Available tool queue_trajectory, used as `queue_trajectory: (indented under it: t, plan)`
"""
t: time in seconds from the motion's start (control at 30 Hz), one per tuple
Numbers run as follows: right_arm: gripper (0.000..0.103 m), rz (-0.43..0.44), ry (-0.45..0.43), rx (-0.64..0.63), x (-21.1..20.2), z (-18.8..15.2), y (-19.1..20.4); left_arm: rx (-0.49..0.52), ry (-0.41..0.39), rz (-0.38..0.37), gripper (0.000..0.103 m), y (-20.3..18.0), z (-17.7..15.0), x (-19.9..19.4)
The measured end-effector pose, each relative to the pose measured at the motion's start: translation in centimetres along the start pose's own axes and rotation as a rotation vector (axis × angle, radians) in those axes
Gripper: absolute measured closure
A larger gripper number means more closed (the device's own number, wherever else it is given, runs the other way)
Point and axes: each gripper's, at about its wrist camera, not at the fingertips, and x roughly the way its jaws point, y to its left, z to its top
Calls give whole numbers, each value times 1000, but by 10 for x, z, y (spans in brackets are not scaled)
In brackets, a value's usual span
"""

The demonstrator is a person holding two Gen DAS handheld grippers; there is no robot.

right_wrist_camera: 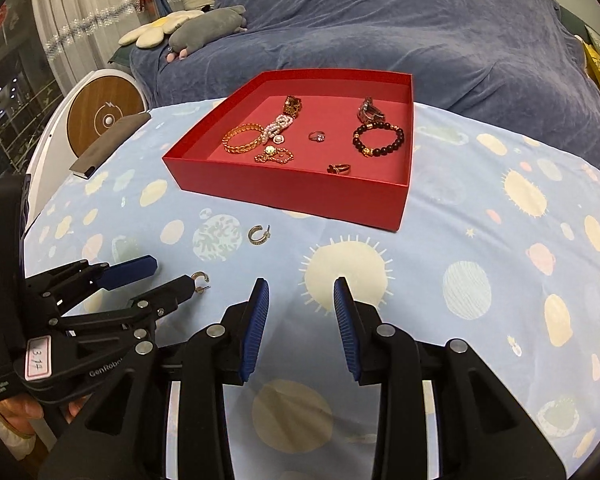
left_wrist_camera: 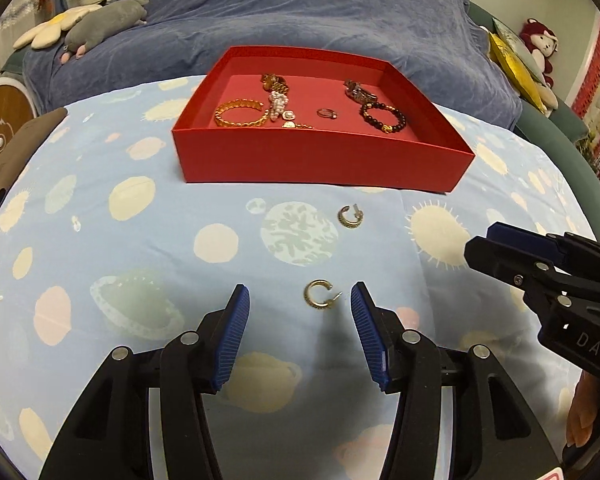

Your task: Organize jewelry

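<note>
A red tray (left_wrist_camera: 320, 156) (right_wrist_camera: 292, 192) sits on the blue planet-print cloth and holds a gold bracelet (right_wrist_camera: 242, 140), a pearl piece (right_wrist_camera: 278, 128), a dark bead bracelet (right_wrist_camera: 378, 140), rings and other jewelry. Two gold hoop earrings lie on the cloth in front of it: a far one (left_wrist_camera: 350, 216) (right_wrist_camera: 259, 235) and a near one (left_wrist_camera: 320, 294) (right_wrist_camera: 200, 280). My left gripper (left_wrist_camera: 300, 300) (right_wrist_camera: 168, 274) is open, its fingers on either side of the near earring. My right gripper (right_wrist_camera: 302, 292) (left_wrist_camera: 478, 244) is open and empty over a sun print.
A grey notebook (left_wrist_camera: 16, 160) (right_wrist_camera: 108, 144) lies at the cloth's left edge. A blue-covered sofa (right_wrist_camera: 380, 24) with plush toys (left_wrist_camera: 100, 26) stands behind the table. A round wooden-faced device (right_wrist_camera: 104, 116) stands at left.
</note>
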Motion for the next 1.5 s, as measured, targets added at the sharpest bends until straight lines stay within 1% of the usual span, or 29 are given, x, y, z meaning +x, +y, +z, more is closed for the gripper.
queue_trajectory:
  t: [0.1,0.13,0.17,0.2,0.27,0.37,0.4,0.63,0.67,0.7,0.83,1.2,1.3,1.37,1.4,1.43,1.5]
  plan:
    - [70,1,5,-2,1,-1,0,15,-3,-5,52,-6,2,4]
    - [70,3,8,-4,2,-1,0,11,1,-7,54,-7,2,6]
    - [70,3,11,-6,3,-2,1,10,6,-11,57,-7,1,9]
    - [70,2,14,-8,3,-2,2,11,14,-11,63,-8,1,11]
    - [70,4,18,-14,5,-3,3,20,6,1,67,-10,0,12]
    - [70,6,21,-16,6,-3,4,32,3,4,80,-12,-1,13]
    - [70,7,21,-17,6,-3,5,32,3,1,86,-12,-1,13]
    - [70,13,35,-27,14,-2,9,30,6,-12,86,-11,-1,10]
    - [70,16,36,-28,15,-2,10,25,3,-14,89,-9,0,9]
    - [70,20,37,-29,17,0,11,23,2,-15,103,-8,1,8]
    - [70,42,36,-31,26,6,18,-3,4,-20,103,1,3,6]
    - [70,30,35,-24,34,11,15,-40,18,-16,103,19,1,7]
    - [70,28,42,-26,37,10,15,-42,14,-15,101,20,-1,5]
    - [70,27,45,-27,40,10,15,-33,15,-10,96,20,-3,5]
    - [70,28,44,-27,42,11,15,-32,13,-10,87,20,-3,5]
    - [70,30,43,-28,43,12,16,-33,11,-5,75,20,-4,4]
    - [70,34,35,-33,47,17,18,-28,-2,1,68,19,-5,3]
